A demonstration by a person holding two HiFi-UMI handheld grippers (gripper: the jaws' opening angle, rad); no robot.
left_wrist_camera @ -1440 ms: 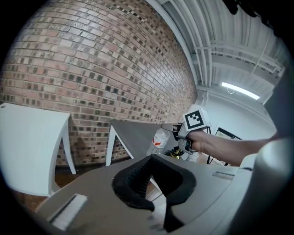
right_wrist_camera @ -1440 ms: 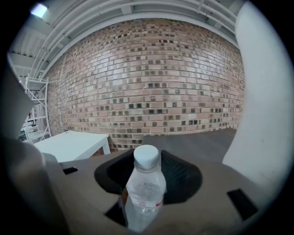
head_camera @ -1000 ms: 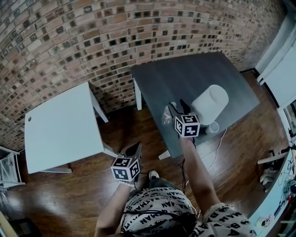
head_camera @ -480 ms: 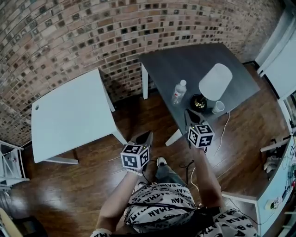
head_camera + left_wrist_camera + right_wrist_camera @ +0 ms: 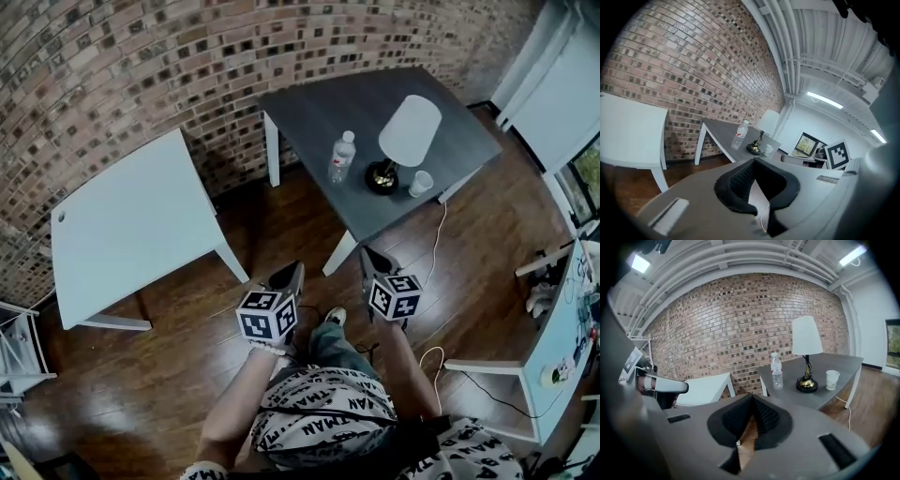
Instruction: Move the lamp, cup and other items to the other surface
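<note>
On the dark table (image 5: 337, 108) stand a clear water bottle (image 5: 343, 155), a lamp (image 5: 409, 131) with a white shade and a brass foot, and a white cup (image 5: 421, 183). My right gripper (image 5: 367, 257) is shut with nothing in it and hangs over the wooden floor, short of that table's near corner. It looks at the bottle (image 5: 776, 371), the lamp (image 5: 806, 337) and the cup (image 5: 832, 379). My left gripper (image 5: 292, 274) is beside it over the floor, jaws together and empty. From there I see the bottle (image 5: 740, 135), lamp (image 5: 768, 122) and cup (image 5: 769, 149).
A bare white table (image 5: 131, 230) stands to the left against the brick wall, with a strip of floor between it and the dark table. The lamp's white cord (image 5: 437, 246) trails off the table's edge onto the floor. White furniture (image 5: 553, 319) lines the right side.
My right gripper has drawn back from the dark table, where it was beside the bottle and the lamp's foot, to above the floor. The left gripper has barely moved.
</note>
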